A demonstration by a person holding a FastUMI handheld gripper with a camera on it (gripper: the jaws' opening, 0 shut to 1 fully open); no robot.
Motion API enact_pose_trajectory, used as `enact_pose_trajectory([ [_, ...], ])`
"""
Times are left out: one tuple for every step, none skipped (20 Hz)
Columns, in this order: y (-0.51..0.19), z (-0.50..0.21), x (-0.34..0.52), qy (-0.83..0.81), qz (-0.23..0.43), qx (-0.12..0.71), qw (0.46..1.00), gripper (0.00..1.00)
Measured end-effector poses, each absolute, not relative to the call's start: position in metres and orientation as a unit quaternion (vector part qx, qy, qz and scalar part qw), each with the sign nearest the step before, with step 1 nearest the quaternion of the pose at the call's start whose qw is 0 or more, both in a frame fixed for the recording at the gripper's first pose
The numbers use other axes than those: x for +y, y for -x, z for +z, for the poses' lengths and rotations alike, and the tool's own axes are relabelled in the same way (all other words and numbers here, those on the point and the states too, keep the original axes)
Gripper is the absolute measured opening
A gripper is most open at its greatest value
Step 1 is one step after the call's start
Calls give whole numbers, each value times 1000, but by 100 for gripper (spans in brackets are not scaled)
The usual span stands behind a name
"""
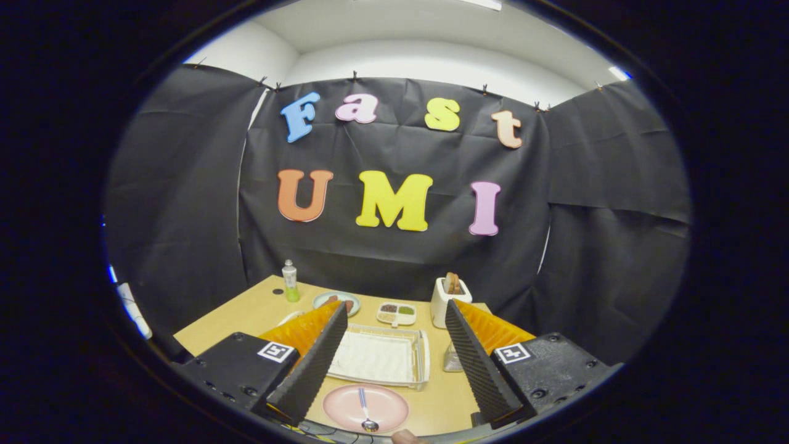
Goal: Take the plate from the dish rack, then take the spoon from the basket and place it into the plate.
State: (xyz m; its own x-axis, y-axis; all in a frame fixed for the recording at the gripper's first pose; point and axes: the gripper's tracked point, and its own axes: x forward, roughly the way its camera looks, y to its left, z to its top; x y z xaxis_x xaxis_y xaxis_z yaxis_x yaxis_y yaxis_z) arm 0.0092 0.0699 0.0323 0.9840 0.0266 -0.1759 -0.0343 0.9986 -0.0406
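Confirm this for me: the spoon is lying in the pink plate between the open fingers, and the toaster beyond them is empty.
Not quite. The gripper view shows the toaster with bread slices standing in its slots, not empty. The rest holds: the spoon lies in the pink plate, between the fingers of the open gripper.

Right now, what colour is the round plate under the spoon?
Pale pink, seen in the gripper view, between the open tool's fingers.

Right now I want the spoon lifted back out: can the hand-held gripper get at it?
Probably yes. The hand-held gripper is open, its fingers spread wide, and the spoon lies uncovered on the pink plate between them, nothing over it.
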Motion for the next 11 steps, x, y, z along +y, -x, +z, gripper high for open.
enact_pose_trajectory([
  [-9,35,67,18,15,86,996,100],
  [-8,39,63,16,14,82,996,100],
  [-8,43,57,14,11,79,997,100],
  [-7,46,51,12,7,77,997,100],
  [-7,48,47,8,4,76,997,100],
  [-5,51,43,3,4,71,997,100],
  [-4,56,38,-2,1,64,998,100],
  [-3,59,32,-2,-5,61,998,100],
  [-2,59,28,-1,-7,59,998,100],
  [-2,60,27,-1,-8,56,998,100],
  [-2,61,25,-1,-10,56,998,100],
])
